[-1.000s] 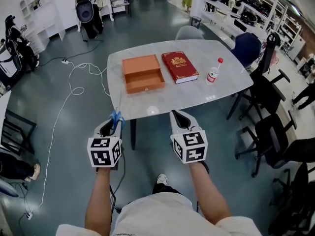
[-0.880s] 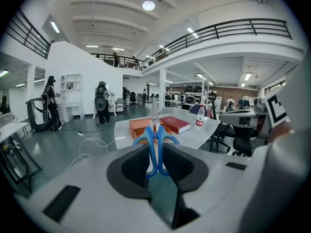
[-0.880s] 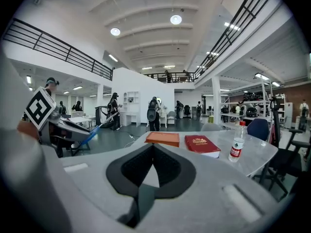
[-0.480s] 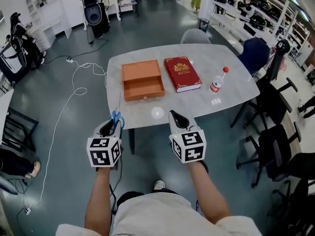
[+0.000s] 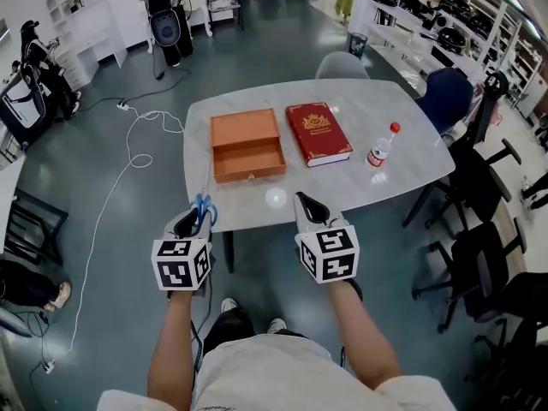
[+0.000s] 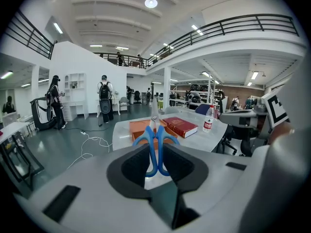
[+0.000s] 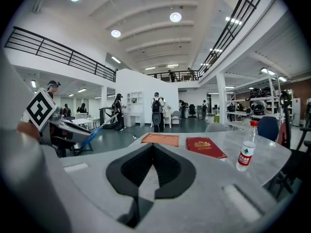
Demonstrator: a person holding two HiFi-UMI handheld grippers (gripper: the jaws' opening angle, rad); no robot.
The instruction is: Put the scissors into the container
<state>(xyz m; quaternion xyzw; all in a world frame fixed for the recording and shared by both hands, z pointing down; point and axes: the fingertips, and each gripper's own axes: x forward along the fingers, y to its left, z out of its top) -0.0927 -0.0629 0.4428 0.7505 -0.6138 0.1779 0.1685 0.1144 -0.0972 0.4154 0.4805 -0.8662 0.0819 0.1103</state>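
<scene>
Table (image 5: pixel 402 157) ahead; L gripper (image 5: pixel 193 221) clamps scissors (image 6: pixel 156 144), R gripper (image 5: pixel 310 205) closed, prob. empty; we carry fwd to container (image 5: pixel 247 144) next.

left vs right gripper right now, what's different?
Left gripper is shut on the blue-handled scissors; right gripper is shut with nothing between its jaws. Left gripper is by the table's near left corner; right gripper faces the near edge below the red book. Both hover short of the table, side by side.
</scene>
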